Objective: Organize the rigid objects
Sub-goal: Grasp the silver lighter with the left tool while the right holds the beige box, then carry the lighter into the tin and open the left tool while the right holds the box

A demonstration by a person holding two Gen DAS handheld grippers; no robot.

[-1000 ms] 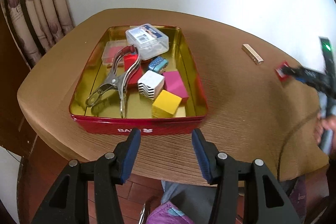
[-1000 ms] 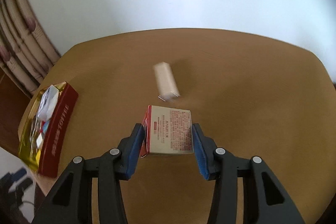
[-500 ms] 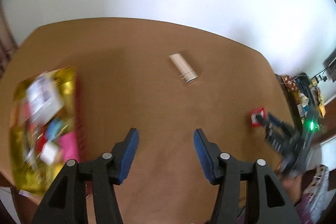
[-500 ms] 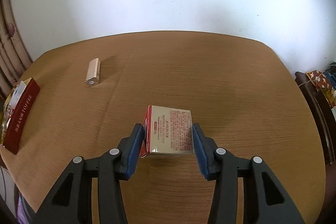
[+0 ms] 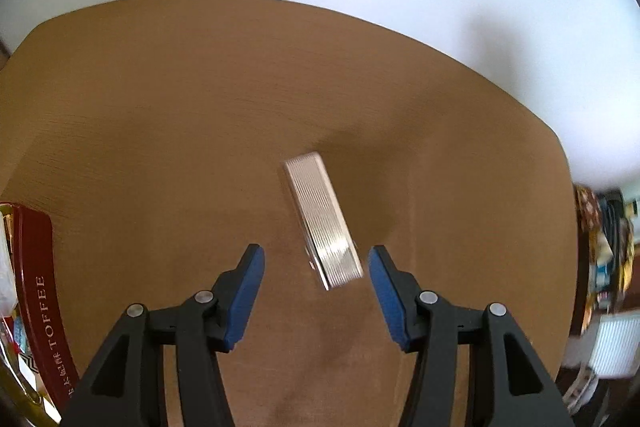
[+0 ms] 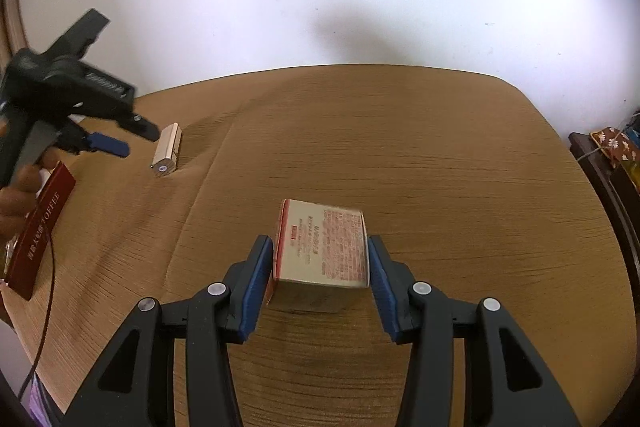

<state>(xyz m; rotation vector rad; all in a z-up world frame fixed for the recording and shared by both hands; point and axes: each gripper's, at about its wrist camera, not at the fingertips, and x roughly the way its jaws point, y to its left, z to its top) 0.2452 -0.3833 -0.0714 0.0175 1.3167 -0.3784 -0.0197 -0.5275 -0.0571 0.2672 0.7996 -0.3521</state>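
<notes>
left gripper (image 5: 316, 273) wide open over small ribbed silvery metal bar (image 5: 322, 221) btwn its pads, untouched; looks light, stiff, prob slick, so grip long flat sides mid-length.

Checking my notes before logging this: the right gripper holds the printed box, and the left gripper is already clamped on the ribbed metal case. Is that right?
Not quite. The left gripper is open around the ribbed metal case, its pads clear of it, as the left wrist view shows. The right gripper does hold the printed box.
</notes>
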